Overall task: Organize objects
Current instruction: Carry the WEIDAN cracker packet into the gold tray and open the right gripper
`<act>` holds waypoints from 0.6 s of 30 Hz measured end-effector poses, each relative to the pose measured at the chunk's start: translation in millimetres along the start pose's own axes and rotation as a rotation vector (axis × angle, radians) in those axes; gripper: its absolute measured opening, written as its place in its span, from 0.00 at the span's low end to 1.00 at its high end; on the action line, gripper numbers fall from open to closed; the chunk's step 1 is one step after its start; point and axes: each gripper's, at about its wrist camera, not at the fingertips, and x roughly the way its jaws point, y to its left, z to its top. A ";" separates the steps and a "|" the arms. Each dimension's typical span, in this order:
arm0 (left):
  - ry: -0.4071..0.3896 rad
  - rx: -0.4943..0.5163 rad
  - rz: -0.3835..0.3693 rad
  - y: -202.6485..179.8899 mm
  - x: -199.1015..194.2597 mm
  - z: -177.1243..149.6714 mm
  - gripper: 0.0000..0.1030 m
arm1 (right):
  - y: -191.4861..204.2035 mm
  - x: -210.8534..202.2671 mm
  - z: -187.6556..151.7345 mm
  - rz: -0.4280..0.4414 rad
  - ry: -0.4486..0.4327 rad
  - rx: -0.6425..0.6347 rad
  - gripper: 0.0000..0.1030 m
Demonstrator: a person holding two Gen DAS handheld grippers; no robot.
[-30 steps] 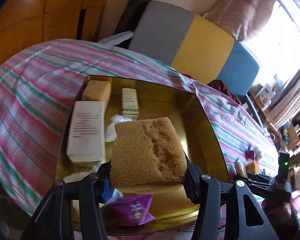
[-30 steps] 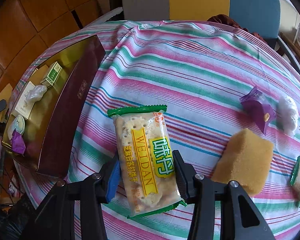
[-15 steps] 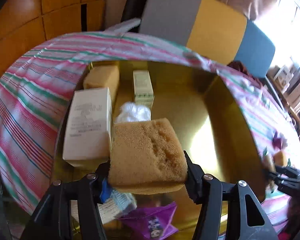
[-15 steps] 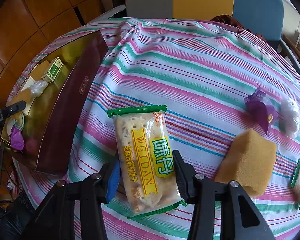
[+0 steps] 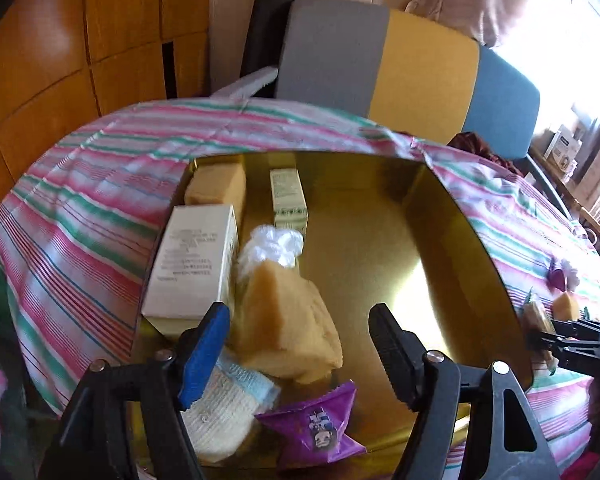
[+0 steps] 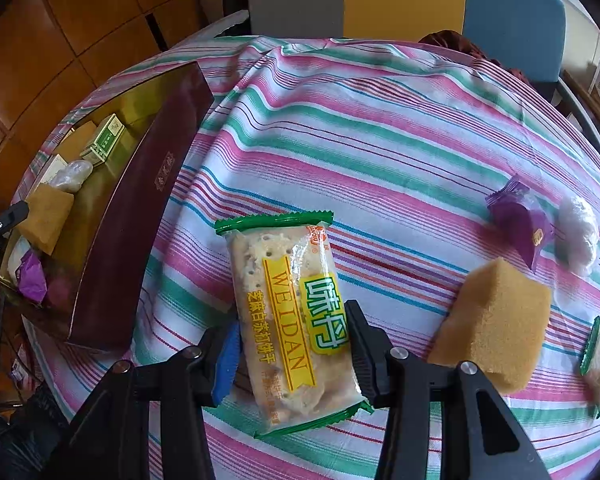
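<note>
Sponge [image 5: 284,320] tilted (corner up); left jaws just opening

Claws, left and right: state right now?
Left claw: open, jaws just widened, sponge released between them in the gold box.
Right claw: closed on the cracker packet.

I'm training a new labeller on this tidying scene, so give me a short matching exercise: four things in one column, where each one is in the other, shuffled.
Things:
1. tan sponge block just let go
2. green-edged WEIDAN cracker packet
3. purple foil snack sachet
4. second tan sponge block

Places:
A. between the right gripper's pads
B. on the striped tablecloth
C. near edge of the gold-lined box
D. in the box, between the open left gripper's fingers

Pairs: 1-D, 2-A, 3-C, 4-B
</note>
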 end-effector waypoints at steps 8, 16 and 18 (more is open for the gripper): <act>-0.044 -0.016 0.039 7.6 -18.8 2.7 0.72 | 3.4 -11.6 4.8 -0.013 -0.033 0.037 0.47; -0.090 -0.003 0.048 11.5 -37.7 0.8 0.75 | 42.2 -32.3 16.5 0.039 -0.088 0.072 0.47; -0.103 -0.005 0.050 13.1 -42.2 -0.3 0.75 | 57.4 -37.9 21.3 0.058 -0.097 0.061 0.47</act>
